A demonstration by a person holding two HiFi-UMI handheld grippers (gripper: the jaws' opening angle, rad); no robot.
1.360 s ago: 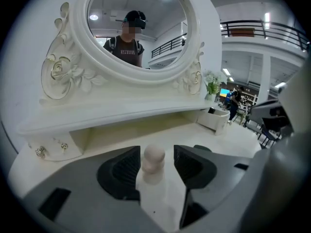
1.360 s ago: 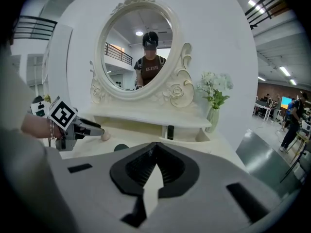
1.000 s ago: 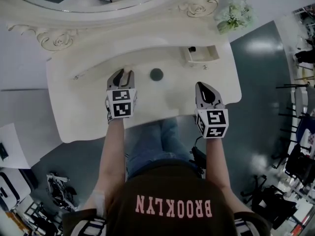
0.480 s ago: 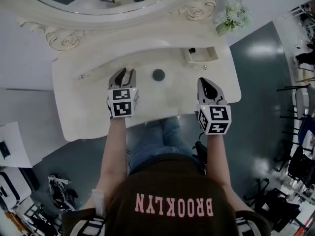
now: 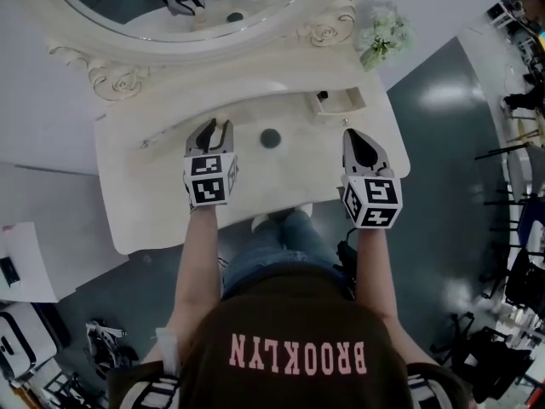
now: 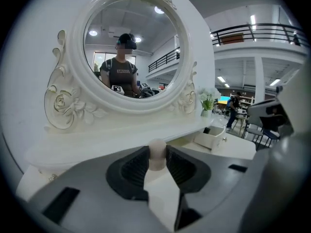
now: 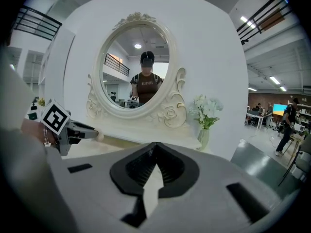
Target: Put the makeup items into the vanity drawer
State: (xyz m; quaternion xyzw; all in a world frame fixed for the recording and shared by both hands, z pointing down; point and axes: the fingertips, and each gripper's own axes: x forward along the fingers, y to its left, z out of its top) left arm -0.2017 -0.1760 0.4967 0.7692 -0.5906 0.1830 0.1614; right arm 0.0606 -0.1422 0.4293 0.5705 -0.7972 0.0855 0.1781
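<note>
A small beige makeup sponge (image 6: 157, 150) with a rounded top sits between the pads of my left gripper (image 5: 212, 129). Its jaws have just been closing on the sponge and now press it, held above the white vanity top (image 5: 153, 194). A dark round compact (image 5: 271, 138) lies on the top between the two grippers. The small drawer (image 5: 347, 103) at the back right stands open with a black item (image 5: 322, 96) inside. My right gripper (image 5: 352, 136) hovers over the right front of the vanity, shut with nothing in it. From the right gripper view the left gripper (image 7: 73, 130) shows at the left.
The oval mirror (image 5: 179, 7) with its carved frame rises at the back of the vanity. A vase of white flowers (image 5: 381, 34) stands at the back right corner. A thin stick-like item (image 5: 153, 140) lies at the left of the top. The person's knees (image 5: 281, 237) are under the front edge.
Both grippers have risen off the vanity top, the left one with the sponge between its pads. The compact and the drawer have kept their places.
</note>
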